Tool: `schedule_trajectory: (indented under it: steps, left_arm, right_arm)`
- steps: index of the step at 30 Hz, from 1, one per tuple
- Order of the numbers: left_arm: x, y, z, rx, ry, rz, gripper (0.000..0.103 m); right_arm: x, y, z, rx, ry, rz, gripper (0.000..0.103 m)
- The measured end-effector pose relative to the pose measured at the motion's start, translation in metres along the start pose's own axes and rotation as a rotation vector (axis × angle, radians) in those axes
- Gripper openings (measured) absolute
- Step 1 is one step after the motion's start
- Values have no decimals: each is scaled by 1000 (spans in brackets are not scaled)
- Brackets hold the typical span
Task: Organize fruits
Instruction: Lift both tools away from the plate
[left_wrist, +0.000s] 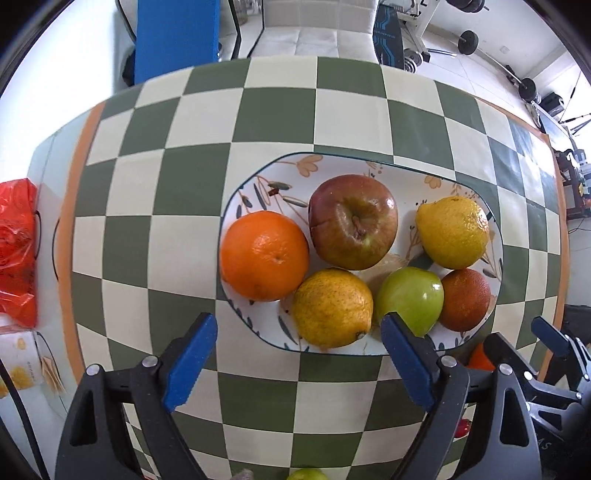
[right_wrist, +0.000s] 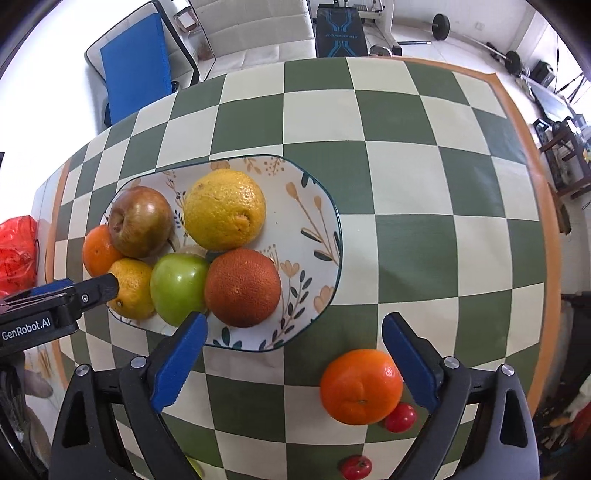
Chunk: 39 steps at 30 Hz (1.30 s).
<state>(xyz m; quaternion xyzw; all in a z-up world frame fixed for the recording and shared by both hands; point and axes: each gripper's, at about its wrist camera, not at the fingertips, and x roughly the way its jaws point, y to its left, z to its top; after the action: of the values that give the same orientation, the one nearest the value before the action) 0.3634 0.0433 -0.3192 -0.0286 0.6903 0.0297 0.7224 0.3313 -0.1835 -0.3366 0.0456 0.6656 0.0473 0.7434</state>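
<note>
A floral oval plate (left_wrist: 258, 184) (right_wrist: 314, 229) on the checkered table holds an orange (left_wrist: 264, 254), a red apple (left_wrist: 352, 221), two yellow citrus fruits (left_wrist: 332, 308) (left_wrist: 452, 230), a green apple (left_wrist: 410, 299) and a dark russet orange (left_wrist: 465, 299). My left gripper (left_wrist: 299, 332) is open and empty, just short of the plate's near rim. My right gripper (right_wrist: 295, 332) is open, to the right of the plate. A loose orange (right_wrist: 361, 386) lies on the table by its right finger (right_wrist: 410, 362). The left gripper shows at the left of the right wrist view (right_wrist: 55, 299).
Two small red tomatoes (right_wrist: 400, 417) (right_wrist: 355, 467) lie near the loose orange. A green fruit (left_wrist: 306, 474) peeks at the bottom edge. A red plastic bag (left_wrist: 16, 251) sits at the table's left end. Chairs and gym gear stand beyond the far edge.
</note>
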Motion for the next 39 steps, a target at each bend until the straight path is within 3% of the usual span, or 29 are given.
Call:
schedule_trajectory:
  steps: [6, 15, 32, 39]
  left_arm:
    - [-28, 3, -22, 9, -103, 32, 91]
    - [-75, 2, -66, -2, -230, 18, 91]
    - [-157, 8, -143, 23, -368, -25, 91]
    - [-181, 5, -164, 35, -429, -2, 91]
  right_arm:
    - [-20, 1, -15, -5, -49, -14, 98]
    - [-71, 4, -49, -13, -153, -20, 98]
    - [-181, 19, -126, -45, -319, -1, 98]
    - [-214, 25, -147, -44, -373, 5, 98]
